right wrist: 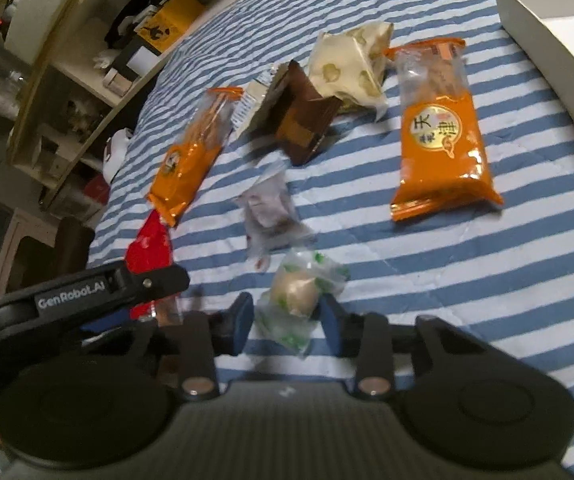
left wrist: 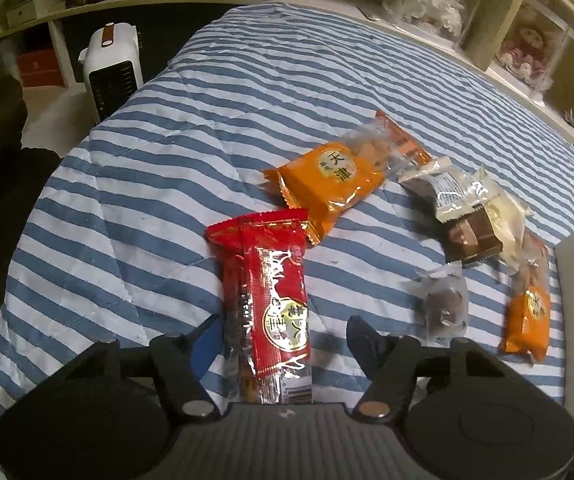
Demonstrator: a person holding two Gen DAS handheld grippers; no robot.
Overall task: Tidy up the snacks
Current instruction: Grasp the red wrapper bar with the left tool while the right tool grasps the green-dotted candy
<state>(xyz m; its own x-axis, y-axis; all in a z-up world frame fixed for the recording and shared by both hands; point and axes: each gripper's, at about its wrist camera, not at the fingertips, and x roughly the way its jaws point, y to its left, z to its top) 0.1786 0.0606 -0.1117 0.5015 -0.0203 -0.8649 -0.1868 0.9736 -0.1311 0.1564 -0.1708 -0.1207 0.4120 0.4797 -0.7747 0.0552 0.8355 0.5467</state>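
A red snack packet [left wrist: 267, 300] lies lengthwise on the blue-and-white striped cover [left wrist: 127, 220]. My left gripper [left wrist: 287, 340] straddles its near end. The left finger [left wrist: 207, 340] is at the packet's edge and the right finger [left wrist: 367, 344] stands a gap away, so the gripper is open. In the right wrist view a round pale candy in a clear green-printed wrapper [right wrist: 295, 292] sits on the cover between the fingers of my right gripper [right wrist: 287, 320]. Both pads are against it, so the gripper is shut on it.
Two orange packets [right wrist: 443, 140] [right wrist: 191, 152], a brown packet [right wrist: 299, 120], a cream packet [right wrist: 351, 64] and a clear-wrapped dark candy [right wrist: 271, 216] lie beyond. A white box [right wrist: 547, 32] stands at the right. Shelves [left wrist: 507, 20] and a white heater [left wrist: 113, 68] border the bed.
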